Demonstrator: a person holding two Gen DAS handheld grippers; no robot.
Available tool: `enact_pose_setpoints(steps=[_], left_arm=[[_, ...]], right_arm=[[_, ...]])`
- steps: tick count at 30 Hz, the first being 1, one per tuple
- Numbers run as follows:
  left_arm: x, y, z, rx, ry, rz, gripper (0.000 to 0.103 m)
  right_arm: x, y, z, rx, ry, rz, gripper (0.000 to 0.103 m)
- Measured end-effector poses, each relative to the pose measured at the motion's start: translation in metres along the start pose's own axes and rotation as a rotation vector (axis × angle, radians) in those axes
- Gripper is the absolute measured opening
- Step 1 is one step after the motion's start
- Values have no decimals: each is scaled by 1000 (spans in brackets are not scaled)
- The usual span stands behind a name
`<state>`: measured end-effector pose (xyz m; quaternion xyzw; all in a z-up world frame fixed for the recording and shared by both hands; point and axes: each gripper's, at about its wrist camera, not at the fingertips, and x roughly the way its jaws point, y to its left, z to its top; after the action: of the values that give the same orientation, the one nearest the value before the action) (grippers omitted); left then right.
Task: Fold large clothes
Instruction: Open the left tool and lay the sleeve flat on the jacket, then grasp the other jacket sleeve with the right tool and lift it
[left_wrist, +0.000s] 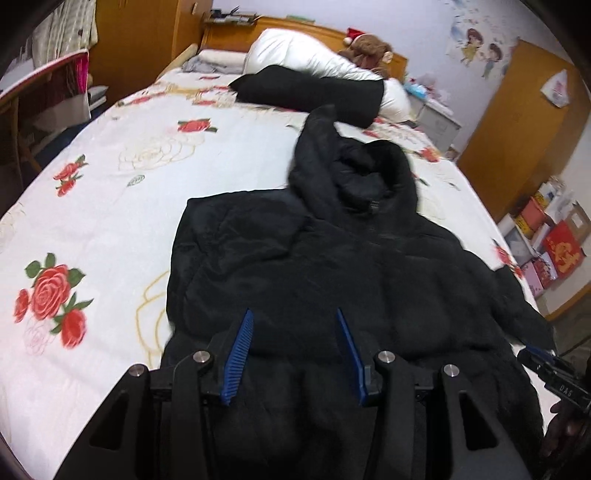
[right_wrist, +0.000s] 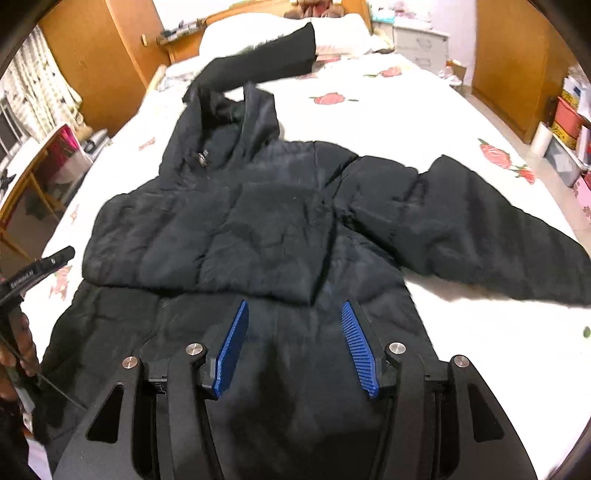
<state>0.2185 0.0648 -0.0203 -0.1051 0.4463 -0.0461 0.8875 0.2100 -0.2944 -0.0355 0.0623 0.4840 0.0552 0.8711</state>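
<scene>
Here we are mid-fold: the black padded hooded jacket (right_wrist: 280, 221) lies centre frame on the rose-printed bed (left_wrist: 110, 206), apparently one sleeve folded in. Both the left hand-held gripper (left_wrist: 293, 356) and the right hand-held gripper (right_wrist: 295, 347) hover half-open, empty; next, the spread sleeve (right_wrist: 480, 221) at right needs grasping.

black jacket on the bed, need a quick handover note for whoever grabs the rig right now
Left hand-held gripper: open, empty, above the jacket's lower part.
Right hand-held gripper: open, empty, also over the lower part.
Black hooded jacket: spread on the floral bedspread, hood toward the pillows.
Done: one sleeve folded across the chest.
Left: the other sleeve still lies out to the side; then fold the body.
</scene>
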Motion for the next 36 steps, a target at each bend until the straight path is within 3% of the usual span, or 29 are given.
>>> enact_pose_setpoints(steps=[7, 16, 26, 36], left_arm=[[-68, -34, -35, 48, -64, -15, 48], [-106, -62, -69, 99, -72, -26, 48], [-101, -88, -65, 151, -72, -21, 48], [-78, -104, -50, 184, -58, -10, 48]], right_arm=[[-78, -16, -48, 39, -88, -17, 54], [-120, -40, -85, 79, -125, -45, 54], [-123, -80, -87, 176, -151, -23, 54], [-99, -151, -76, 319, -127, -78, 54]])
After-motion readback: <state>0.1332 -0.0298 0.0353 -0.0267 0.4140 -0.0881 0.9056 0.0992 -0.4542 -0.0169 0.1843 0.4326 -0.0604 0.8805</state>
